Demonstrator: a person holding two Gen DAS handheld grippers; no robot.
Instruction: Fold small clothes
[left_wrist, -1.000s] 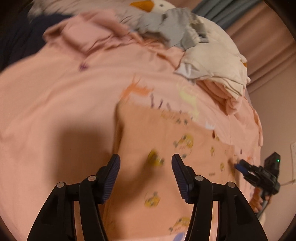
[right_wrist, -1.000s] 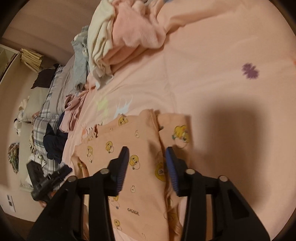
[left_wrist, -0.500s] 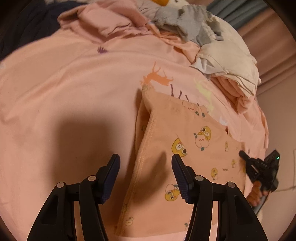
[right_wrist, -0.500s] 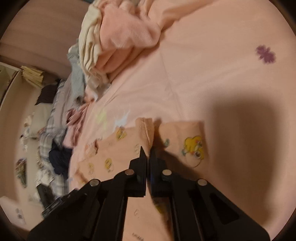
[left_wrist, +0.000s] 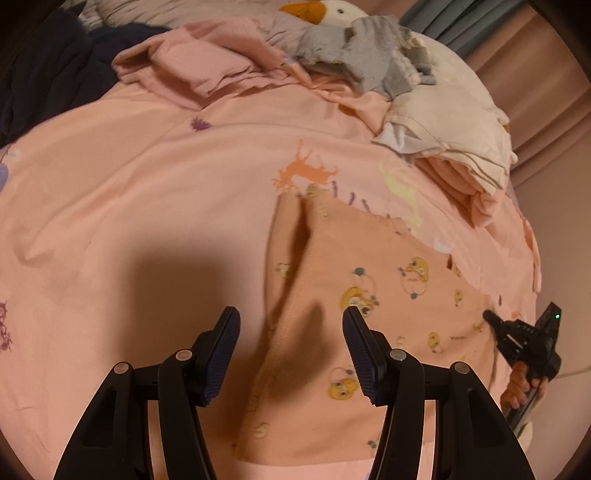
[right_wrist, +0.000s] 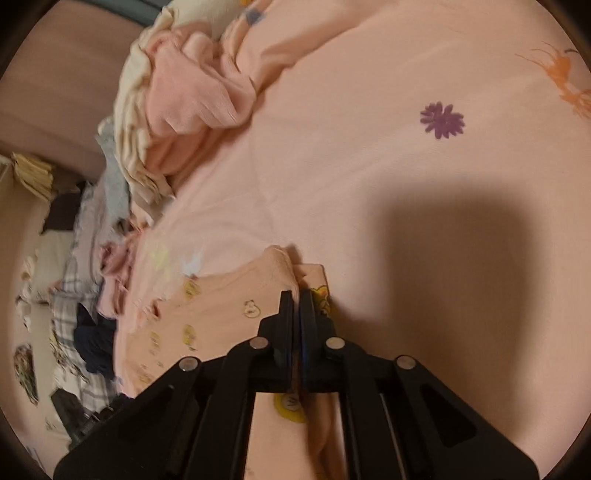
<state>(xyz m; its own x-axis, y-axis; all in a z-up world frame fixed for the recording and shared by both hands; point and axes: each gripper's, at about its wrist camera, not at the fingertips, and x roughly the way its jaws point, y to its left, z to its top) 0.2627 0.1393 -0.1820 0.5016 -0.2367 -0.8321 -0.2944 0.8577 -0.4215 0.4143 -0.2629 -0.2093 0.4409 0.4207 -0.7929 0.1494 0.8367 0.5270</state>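
Note:
A small peach garment with yellow duck prints (left_wrist: 369, 325) lies flat on the pink bed cover (left_wrist: 147, 206), with one long fold ridge along its left side. My left gripper (left_wrist: 291, 347) is open and empty, hovering over the garment's folded left edge. My right gripper (right_wrist: 296, 310) is shut on the garment (right_wrist: 229, 291) and pinches a fold near its top corner. The right gripper also shows in the left wrist view (left_wrist: 517, 339) at the garment's far right edge.
A heap of pink and cream clothes (left_wrist: 454, 122) with a grey cloth (left_wrist: 373, 59) sits at the back right. Crumpled pink fabric (left_wrist: 207, 62) and dark clothing (left_wrist: 44, 74) lie at the back left. More clothes (right_wrist: 177, 103) and clutter (right_wrist: 74, 314) lie beside the bed.
My right gripper closed on a fold of the duck garment and stays shut on it. My left gripper stayed open and shifted toward the garment's left edge.

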